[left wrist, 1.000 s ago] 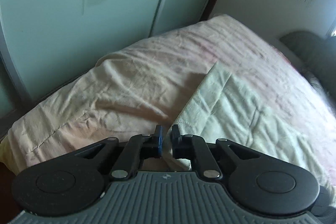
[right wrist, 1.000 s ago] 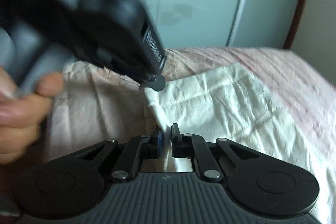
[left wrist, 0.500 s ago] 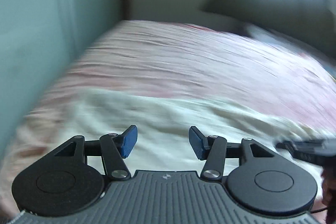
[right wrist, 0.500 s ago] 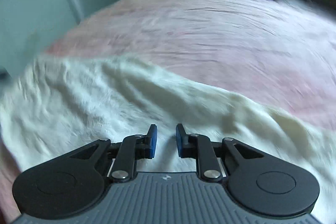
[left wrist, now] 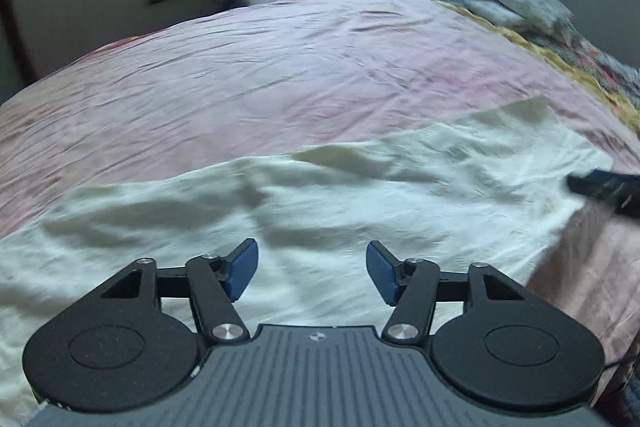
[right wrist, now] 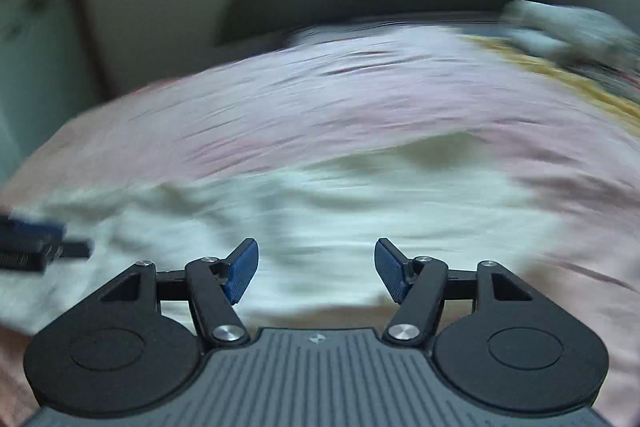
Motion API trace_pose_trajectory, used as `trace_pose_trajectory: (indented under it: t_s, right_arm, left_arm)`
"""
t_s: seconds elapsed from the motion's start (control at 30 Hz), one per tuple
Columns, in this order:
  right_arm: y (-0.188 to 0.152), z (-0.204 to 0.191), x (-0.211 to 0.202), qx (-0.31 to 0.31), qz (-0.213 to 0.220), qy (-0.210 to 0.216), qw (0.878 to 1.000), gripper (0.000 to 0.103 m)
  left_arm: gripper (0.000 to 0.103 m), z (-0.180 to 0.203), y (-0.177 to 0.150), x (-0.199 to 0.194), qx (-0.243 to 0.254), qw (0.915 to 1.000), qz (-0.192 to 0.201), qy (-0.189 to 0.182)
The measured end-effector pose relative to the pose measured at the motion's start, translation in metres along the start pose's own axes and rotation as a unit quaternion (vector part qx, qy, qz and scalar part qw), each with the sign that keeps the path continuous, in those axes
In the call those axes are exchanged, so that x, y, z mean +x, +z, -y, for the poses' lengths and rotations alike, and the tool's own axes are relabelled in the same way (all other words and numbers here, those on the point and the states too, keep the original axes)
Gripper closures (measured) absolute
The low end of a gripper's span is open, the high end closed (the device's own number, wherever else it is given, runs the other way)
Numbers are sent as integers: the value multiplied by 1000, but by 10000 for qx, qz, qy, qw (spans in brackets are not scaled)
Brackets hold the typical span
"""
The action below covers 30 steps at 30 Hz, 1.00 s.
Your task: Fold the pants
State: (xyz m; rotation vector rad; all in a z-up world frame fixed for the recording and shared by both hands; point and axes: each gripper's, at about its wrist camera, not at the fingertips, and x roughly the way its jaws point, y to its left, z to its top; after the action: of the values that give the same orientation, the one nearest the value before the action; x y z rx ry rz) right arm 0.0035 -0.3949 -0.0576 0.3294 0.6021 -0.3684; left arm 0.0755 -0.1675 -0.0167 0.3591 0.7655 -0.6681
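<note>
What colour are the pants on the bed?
Cream white pants, clearest in the left wrist view.

Left gripper point(left wrist: 312, 273) hangs over the cream pants point(left wrist: 320, 211), blue pads point(left wrist: 241, 270) spread wide with nothing between them; the pants lie rumpled across the pink bedsheet point(left wrist: 280, 75); the right gripper point(left wrist: 604, 189) pokes in from the right edge by the cloth's far end, and a grey bundle point(left wrist: 516, 5) sits at the far corner

Left claw point(left wrist: 312, 271) and right claw point(right wrist: 316, 271): matte black linkage arms on two round black discs, joined by silver pivot screws. Fingertips point(left wrist: 241, 269) carry ribbed blue pads. Grey ribbed housing bears a small central logo.
</note>
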Motion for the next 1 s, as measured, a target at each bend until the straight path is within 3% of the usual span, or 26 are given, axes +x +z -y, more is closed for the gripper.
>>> trace_pose_trajectory:
  t_s: [0.1, 0.23, 0.37, 0.5, 0.57, 0.6, 0.63, 0.67, 0.7, 0.77, 0.83, 0.87, 0.93, 0.97, 1.0]
  right_arm:
    - [-5, 56, -11, 821, -104, -390, 9958, 39]
    - [-24, 93, 7, 1916, -368, -23, 9808, 38]
    - [-26, 101, 17, 2454, 15, 310, 9689, 37]
    - [-29, 121, 33, 3286, 462, 586, 9415, 38]
    - [-29, 129, 39, 3612, 554, 620, 9288, 52]
    - [-30, 134, 41, 3744, 508, 537, 9243, 71]
    - [-31, 137, 43, 3883, 465, 521, 9189, 80]
    - [-31, 137, 44, 3961, 472, 573, 9152, 83]
    - [-27, 132, 41, 3800, 496, 502, 9223, 83]
    - [-8, 101, 25, 2693, 655, 129, 9607, 84]
    - [10, 53, 11, 1218, 847, -176, 9888, 85]
    - [16, 26, 5, 484, 912, -250, 9943, 85]
    - [18, -25, -1, -810, 962, -272, 9917, 85]
    - [14, -48, -2, -1349, 983, -240, 9857, 85]
    - [9, -67, -3, -1779, 988, -181, 9789, 85]
  left_arm:
    - [38, 19, -3, 24, 324, 9990, -322, 3]
    - [38, 28, -2, 26, 409, 9988, -278, 11]
    - [37, 28, 16, 21, 316, 9994, -118, -49]
    - [37, 21, 36, 26, -148, 9991, -181, -367]
    - [35, 14, 45, 33, -509, 9960, -261, -681]
    - [35, 11, 49, 39, -702, 9935, -332, -831]
    - [35, 8, 52, 43, -892, 9906, -410, -949]
    - [35, 5, 55, 48, -1087, 9867, -487, -1104]
    - [35, 2, 58, 51, -1309, 9806, -542, -1353]
    - [34, -3, 63, 56, -1750, 9624, -581, -1994]
    - [28, -5, 68, 60, -2223, 9342, -576, -2729]
    - [25, -4, 70, 61, -2441, 9196, -541, -3030]
    - [9, -2, 73, 64, -2814, 8921, -442, -3507]
    - [6, -1, 76, 65, -2931, 8830, -373, -3648]
    - [3, 1, 79, 67, -2965, 8794, -321, -3710]
